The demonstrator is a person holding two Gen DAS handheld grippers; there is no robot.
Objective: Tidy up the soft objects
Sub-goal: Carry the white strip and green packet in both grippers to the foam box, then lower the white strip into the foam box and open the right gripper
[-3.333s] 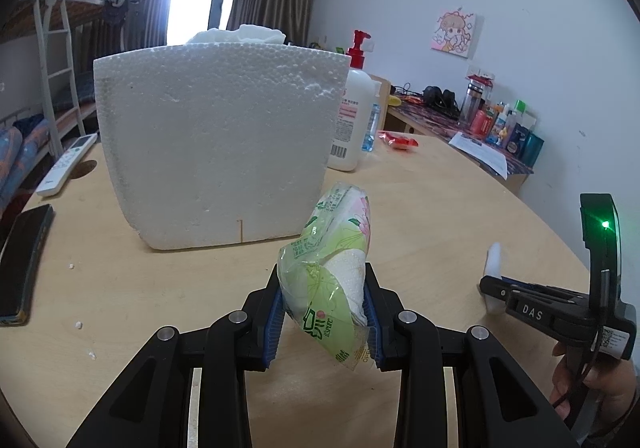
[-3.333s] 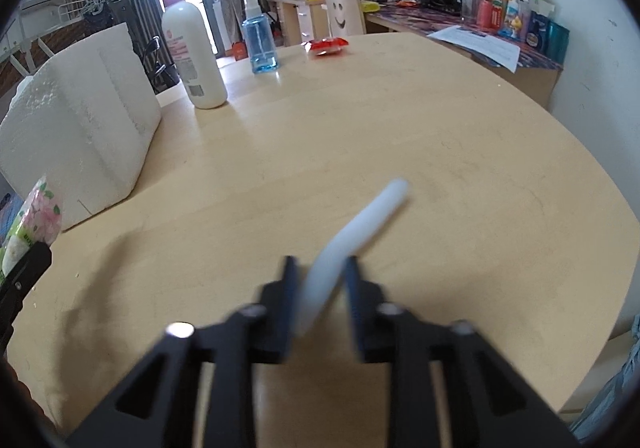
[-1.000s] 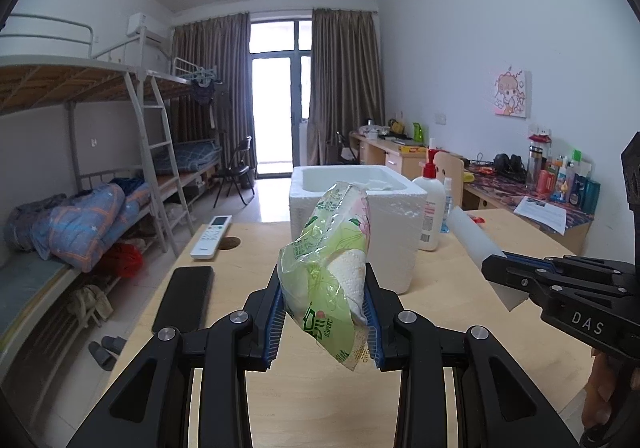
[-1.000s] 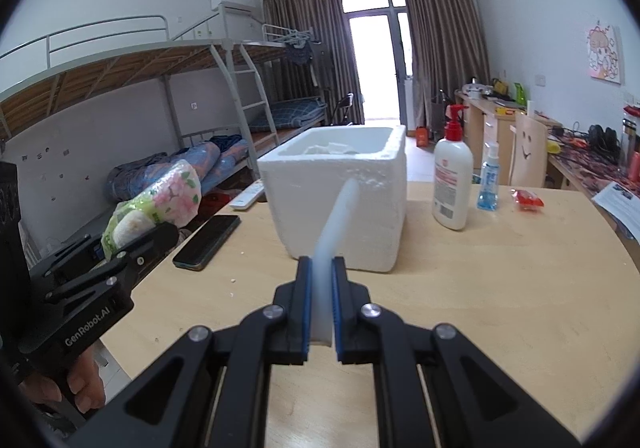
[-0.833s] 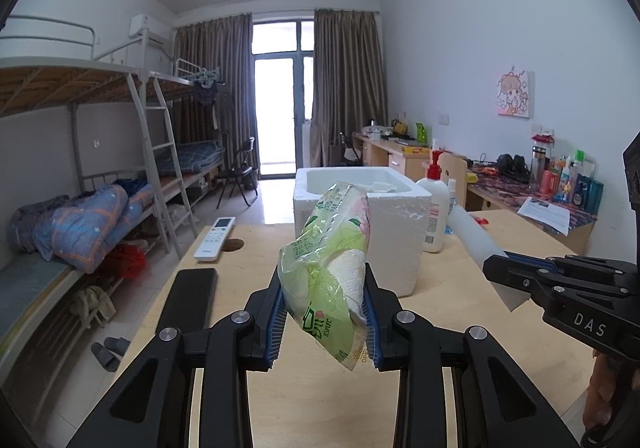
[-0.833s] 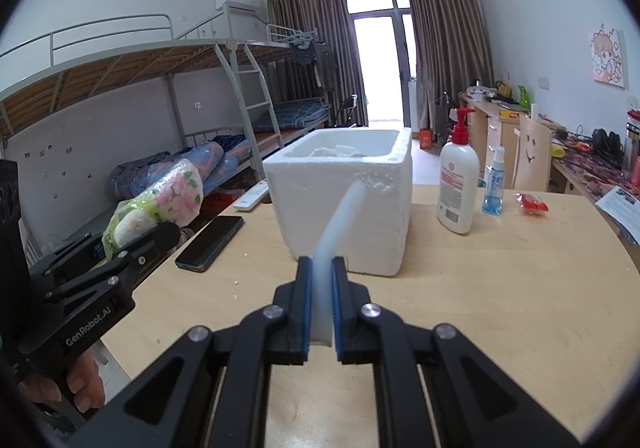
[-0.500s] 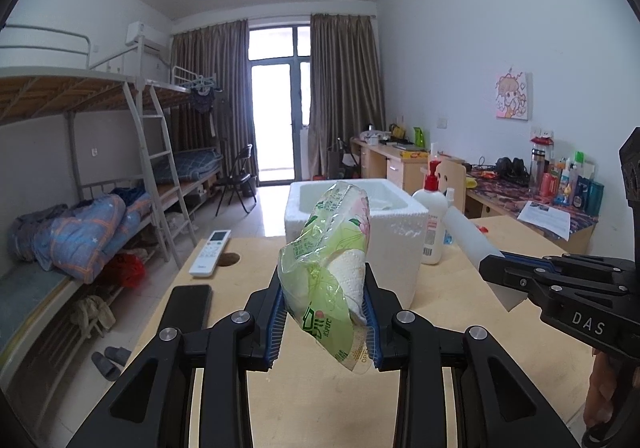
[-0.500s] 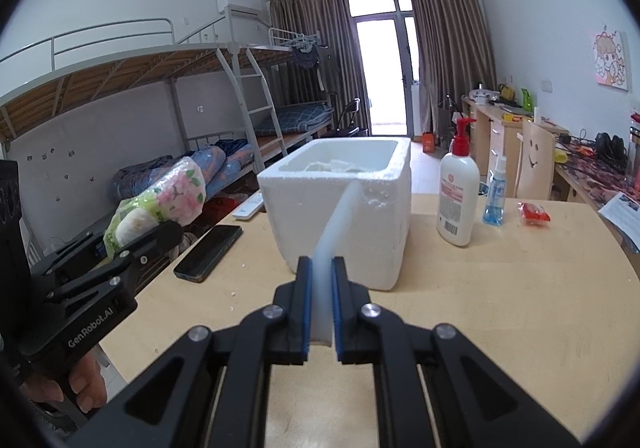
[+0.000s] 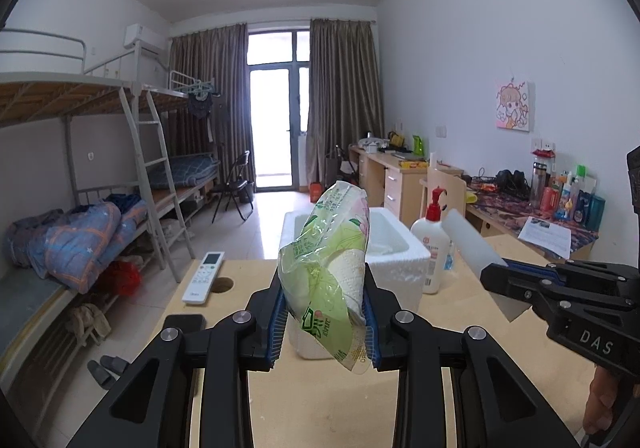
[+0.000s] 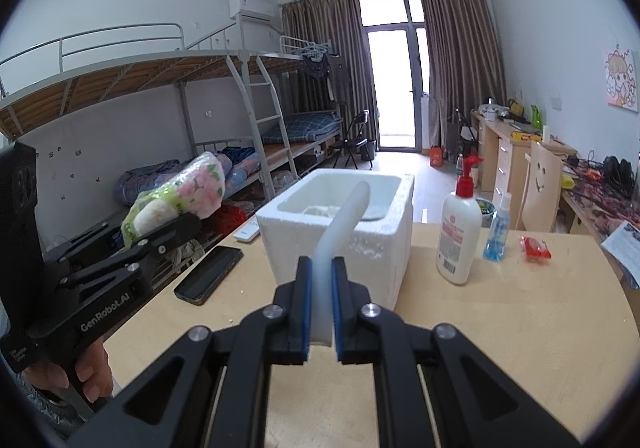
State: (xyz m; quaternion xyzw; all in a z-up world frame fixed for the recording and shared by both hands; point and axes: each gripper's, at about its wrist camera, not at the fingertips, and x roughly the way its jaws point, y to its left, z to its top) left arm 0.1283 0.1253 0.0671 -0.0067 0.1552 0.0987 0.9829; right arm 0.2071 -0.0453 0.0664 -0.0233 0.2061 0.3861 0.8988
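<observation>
My left gripper (image 9: pixel 324 312) is shut on a green and pink tissue pack (image 9: pixel 326 268), held up in the air short of the white foam box (image 9: pixel 394 260). The pack also shows at the left of the right wrist view (image 10: pixel 176 200). My right gripper (image 10: pixel 320 308) is shut on a white foam strip (image 10: pixel 340 228) that points up and forward toward the open foam box (image 10: pixel 336 236). In the left wrist view that strip (image 9: pixel 472 248) sticks out of the right gripper at the right. Some white material lies inside the box.
On the round wooden table (image 10: pixel 500 328) stand a white pump bottle (image 10: pixel 458 240), a small blue bottle (image 10: pixel 496 236) and a red packet (image 10: pixel 534 248). A black phone (image 10: pixel 208 274) and a remote (image 9: pixel 203 276) lie left of the box. A bunk bed stands beyond.
Both grippers have risen and tilted up with their loads still held. The box's open top has come further into view, slightly nearer than before.
</observation>
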